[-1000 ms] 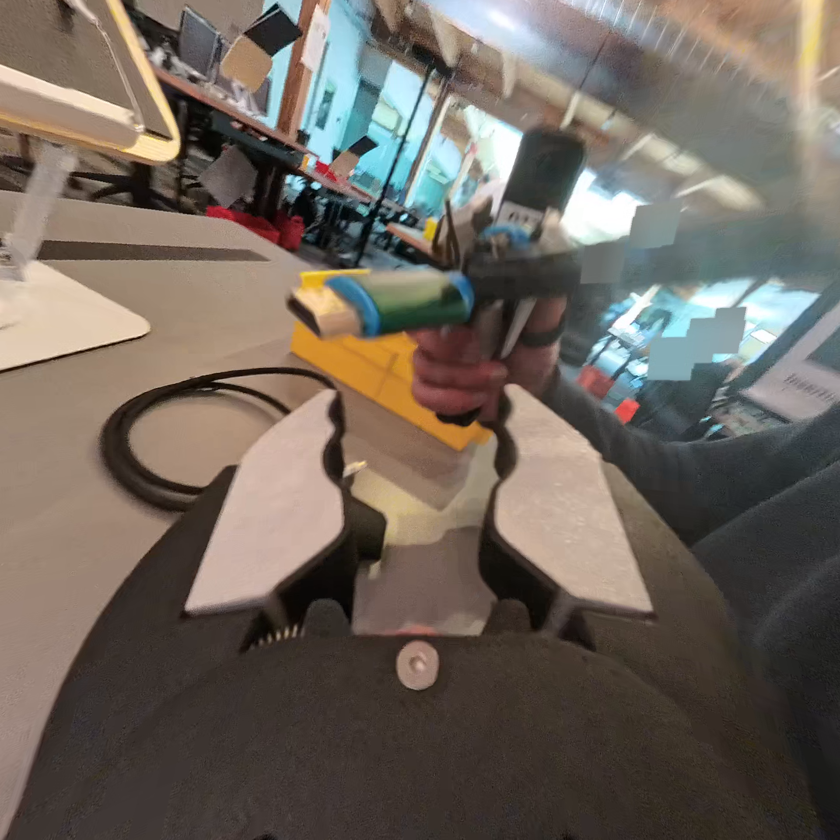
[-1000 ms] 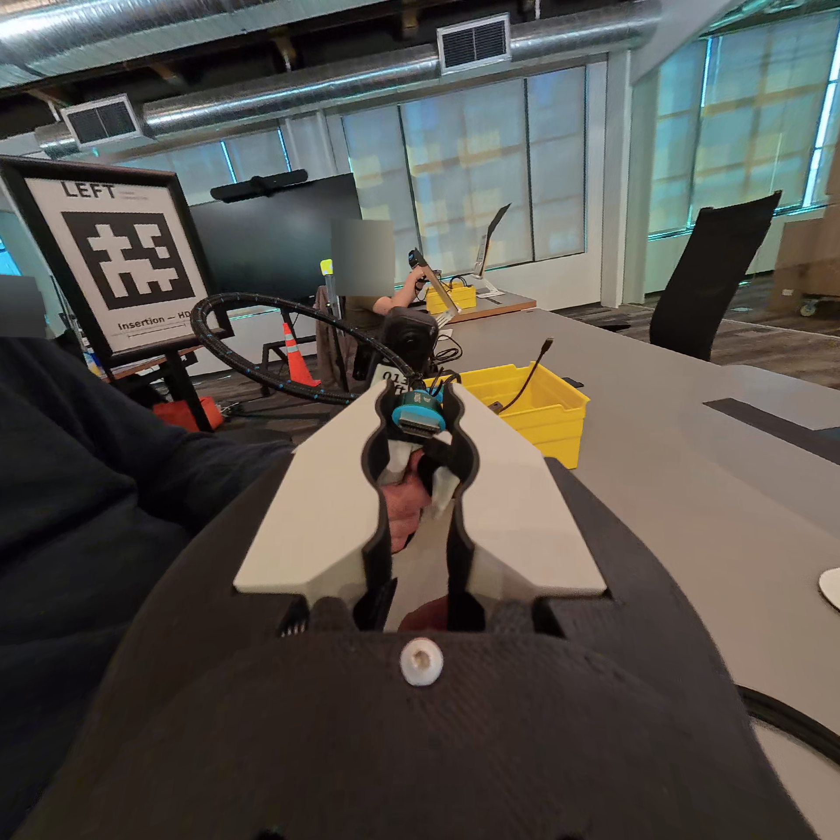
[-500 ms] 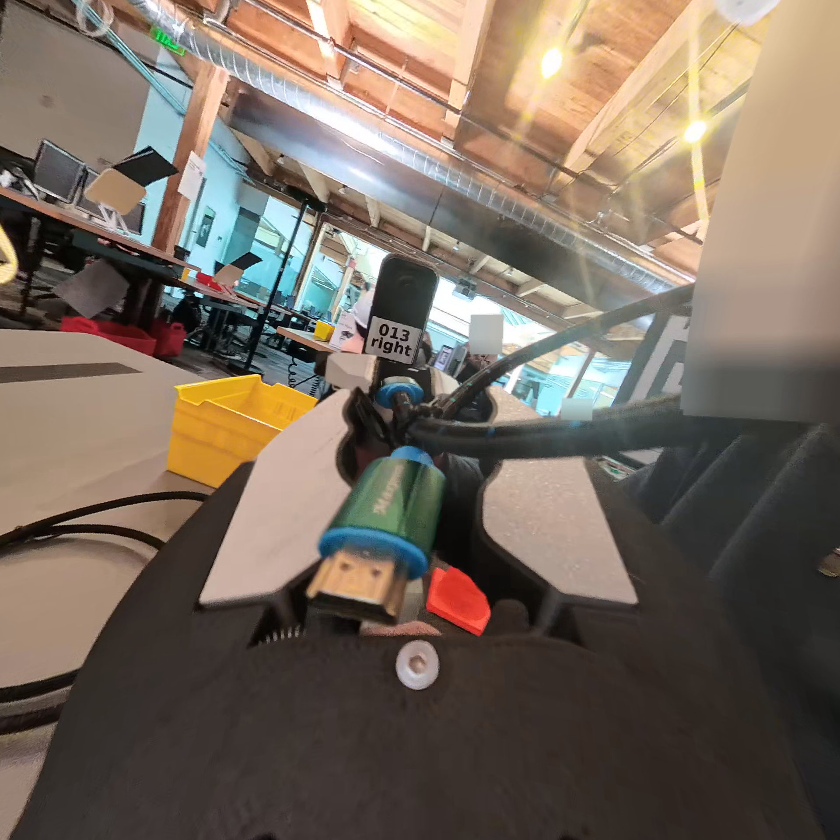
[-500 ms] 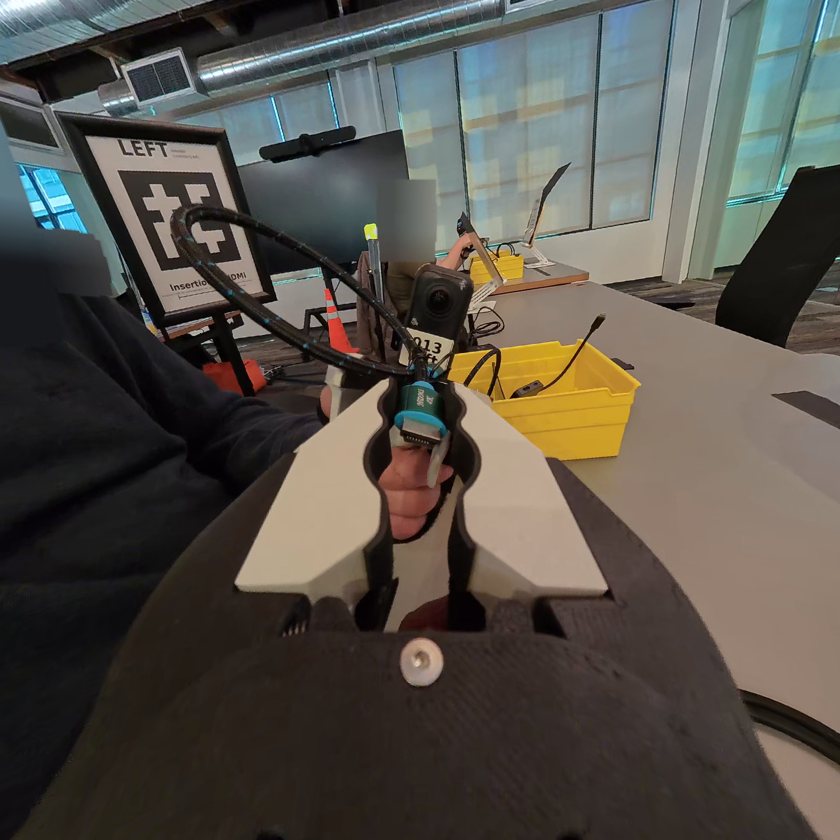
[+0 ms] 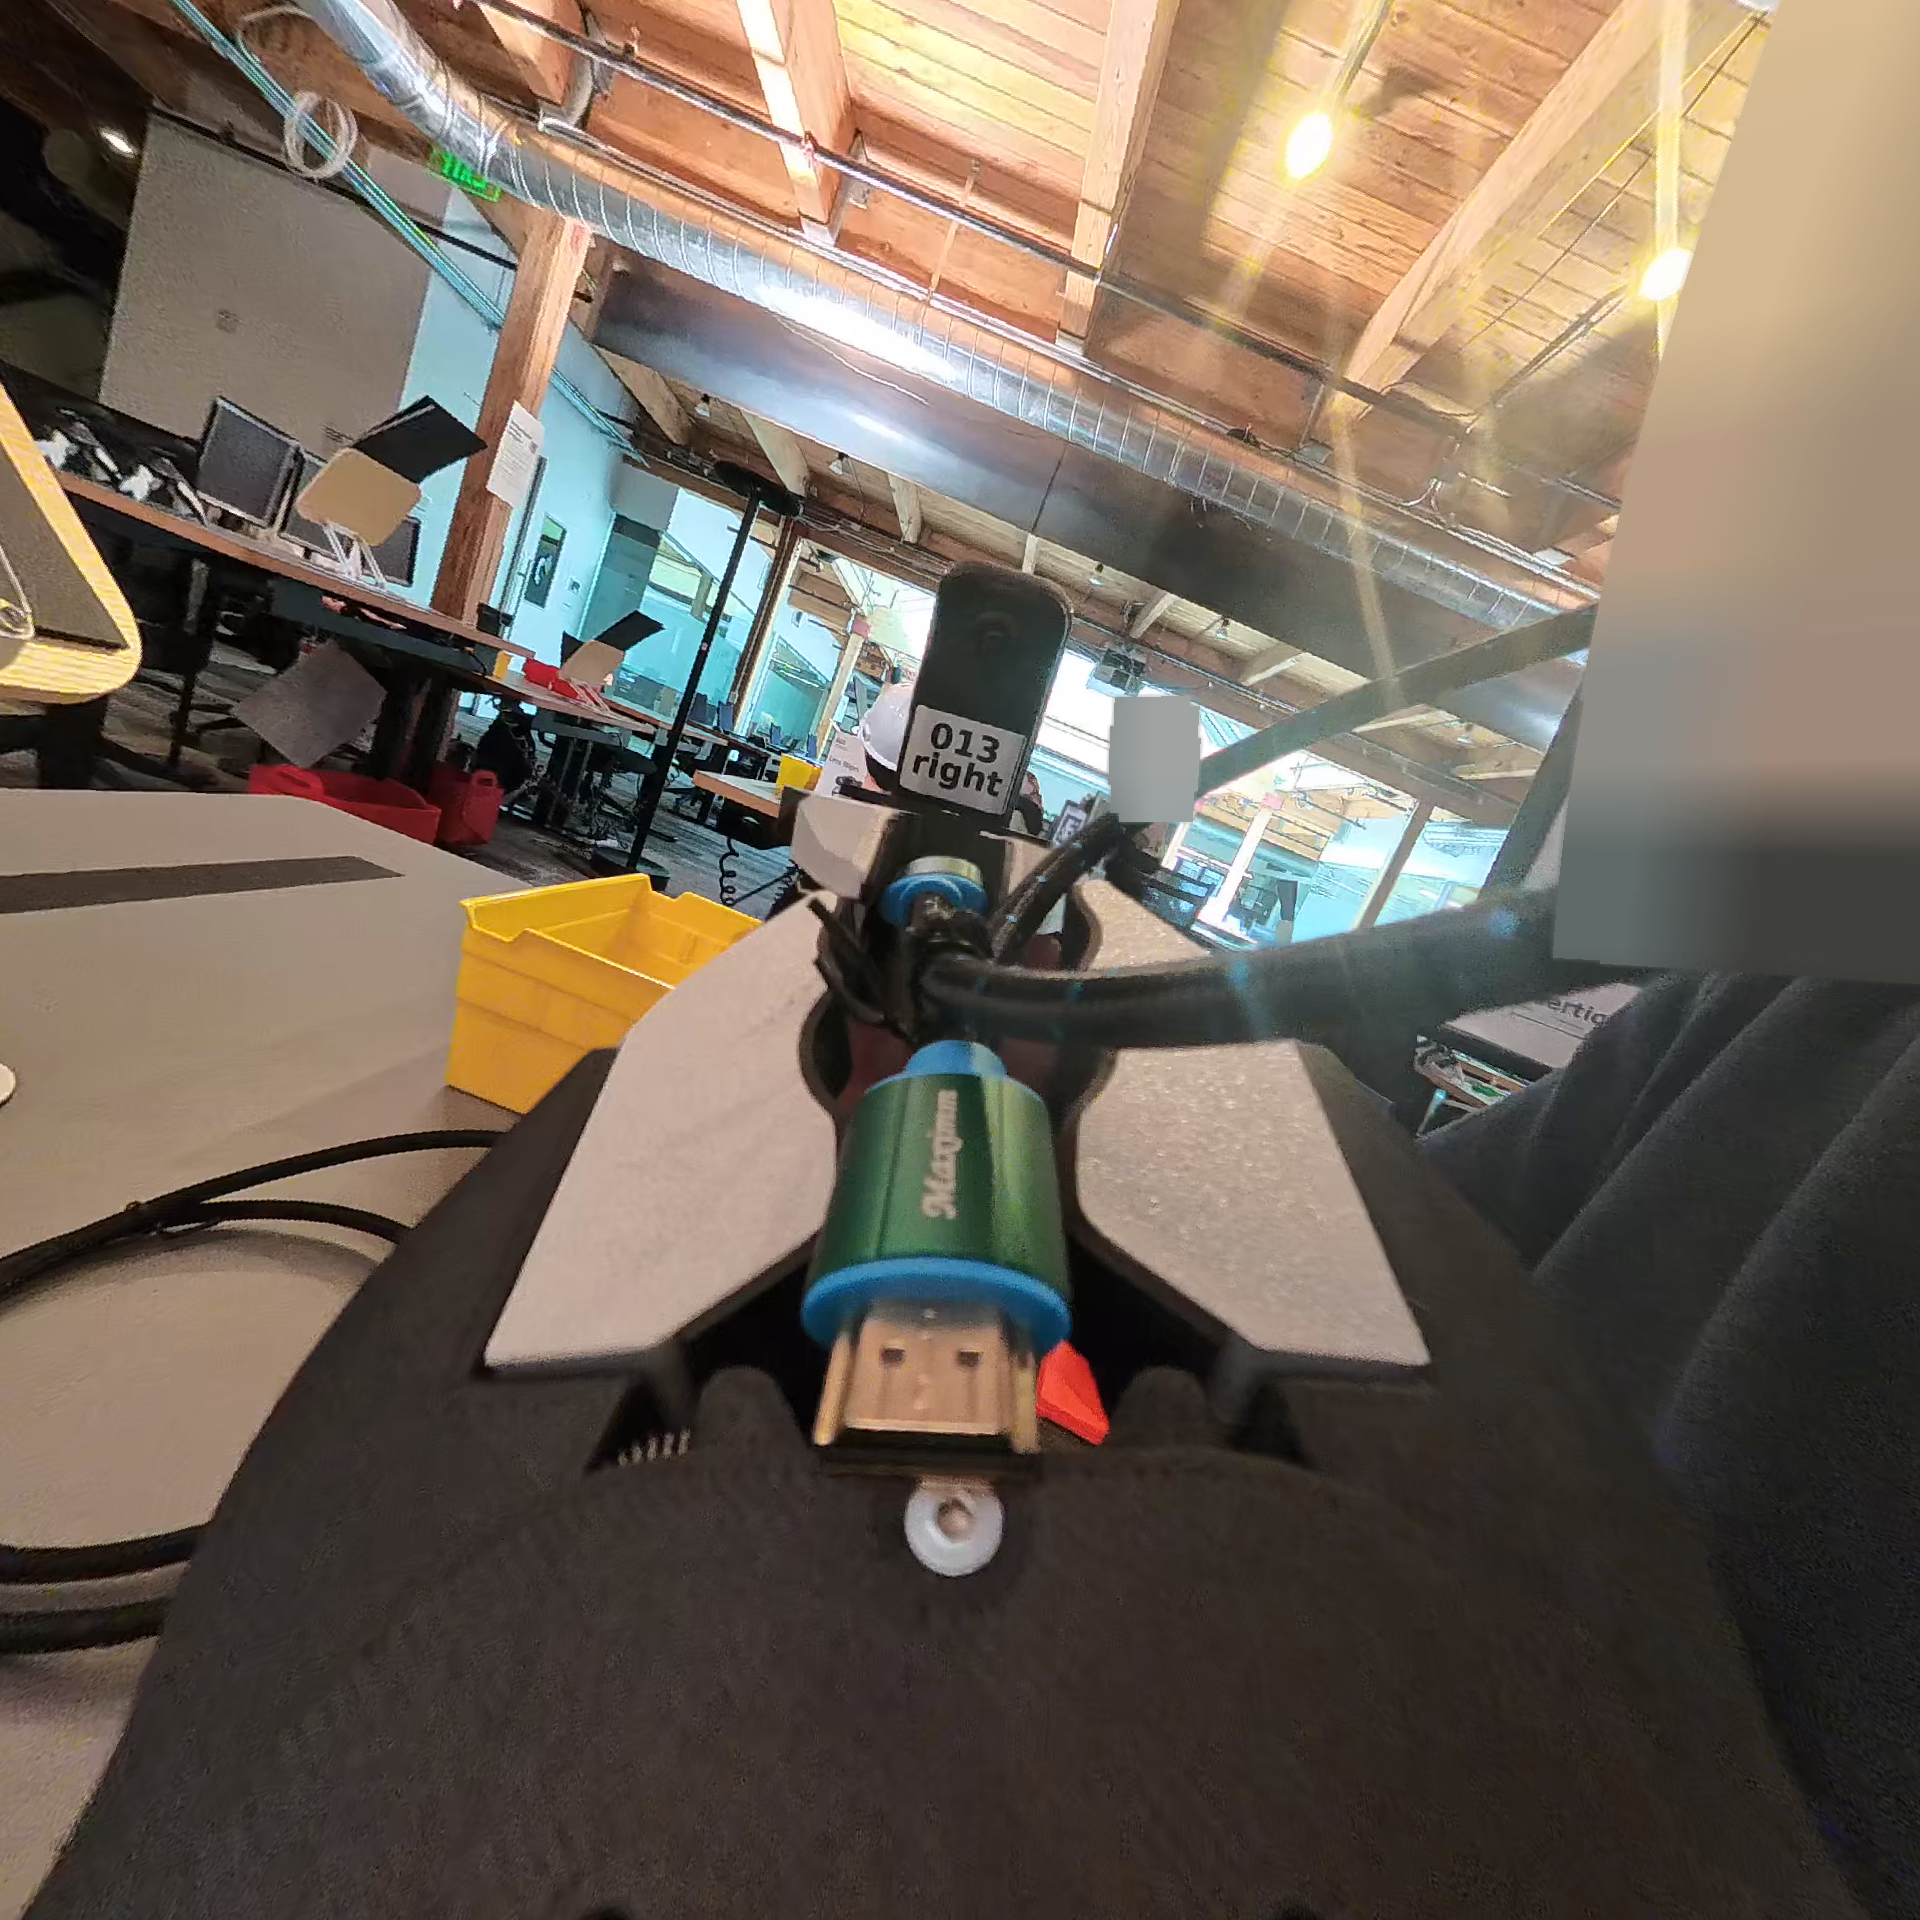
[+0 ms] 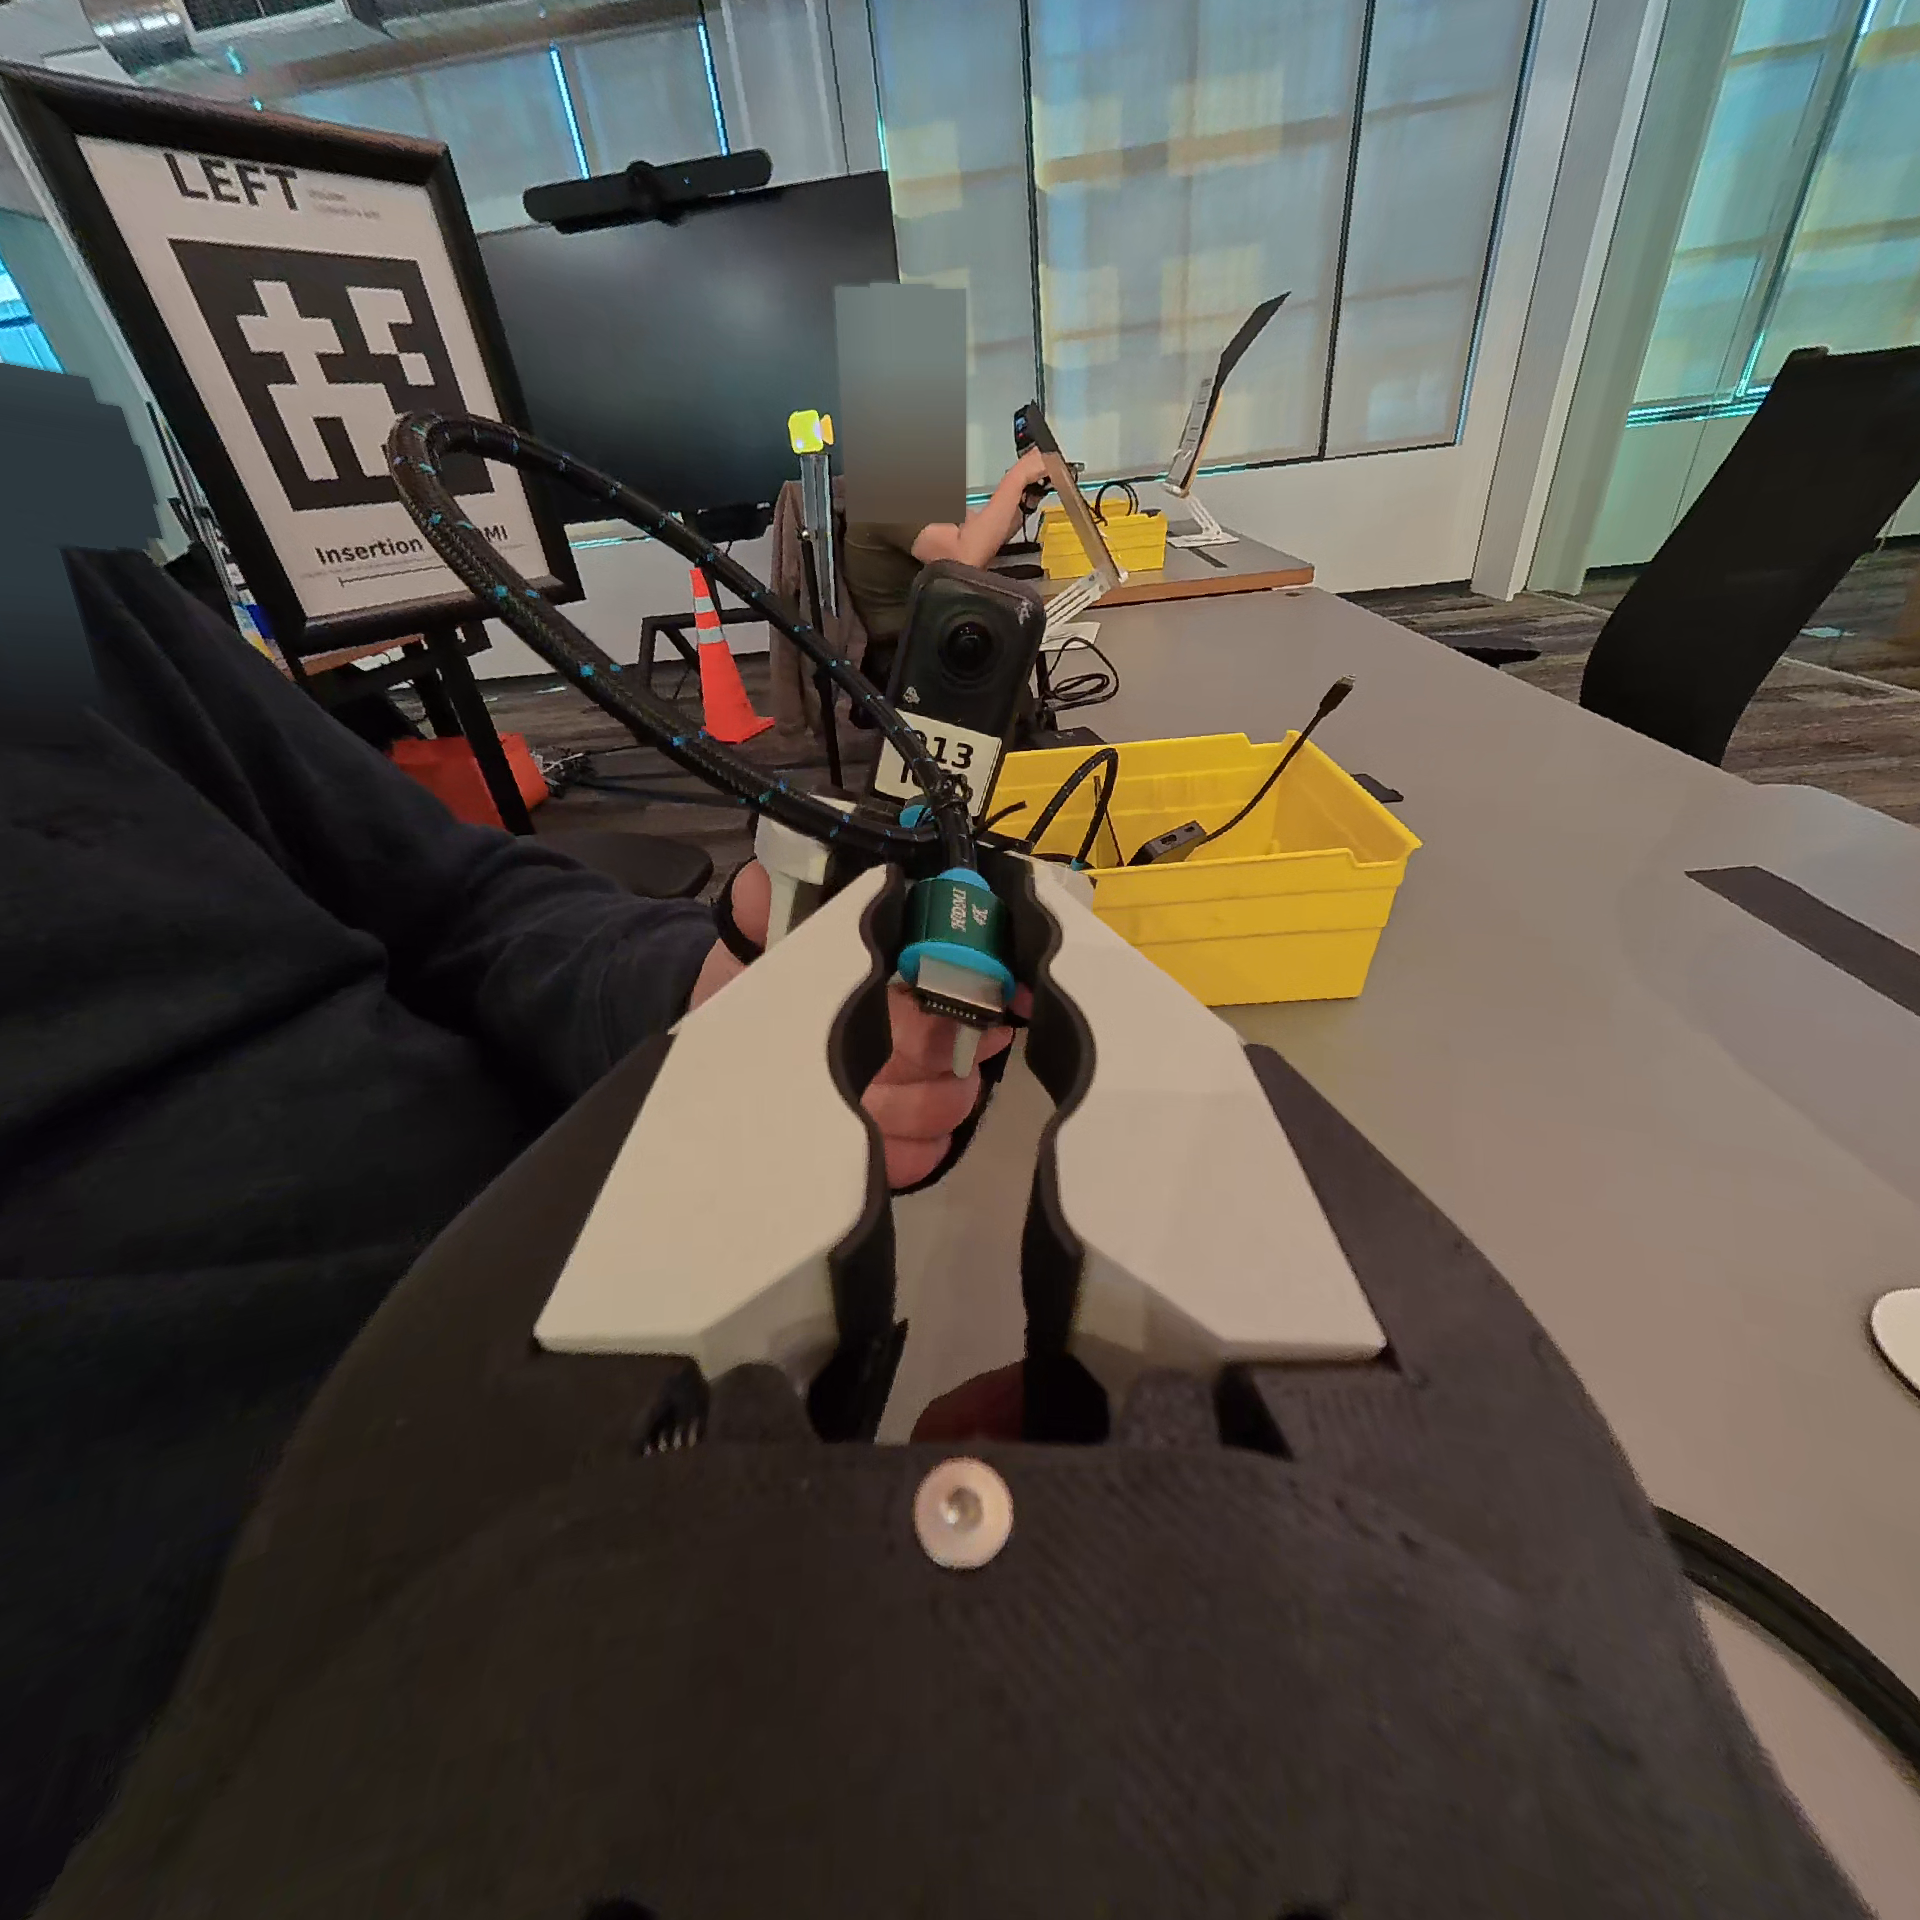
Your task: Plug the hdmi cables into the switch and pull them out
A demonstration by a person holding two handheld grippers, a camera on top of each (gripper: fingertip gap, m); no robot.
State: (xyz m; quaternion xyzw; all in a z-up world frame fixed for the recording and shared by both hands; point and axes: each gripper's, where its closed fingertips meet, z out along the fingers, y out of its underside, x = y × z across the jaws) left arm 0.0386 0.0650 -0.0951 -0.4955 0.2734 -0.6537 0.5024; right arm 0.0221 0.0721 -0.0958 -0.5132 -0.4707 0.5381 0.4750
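A braided black HDMI cable (image 6: 540, 623) loops between my two grippers, which face each other tip to tip. My right gripper (image 6: 961, 883) is shut on one green plug with blue rings (image 6: 951, 920), its metal connector pointing back at the camera. The other green plug (image 5: 945, 1195) lies between the fingers of my left gripper (image 5: 945, 914), connector towards the camera. The fingers (image 5: 675, 1174) are closed against its sides. The cable (image 5: 1195, 987) leaves it to the right. The switch is not in view.
A yellow bin (image 6: 1226, 894) with small cables stands on the grey table (image 6: 1558, 1039); it also shows in the left wrist view (image 5: 561, 987). Another black cable (image 5: 208, 1195) lies on the table at left. A framed marker sign (image 6: 301, 364) and a black chair (image 6: 1766, 540) stand beyond. My two grippers' fingertips are within a few centimetres of each other.
The right gripper brought the cable over, and the free plug moved from the air in front into the left gripper's jaws. The left fingers narrowed around it. The left view tilted upward.
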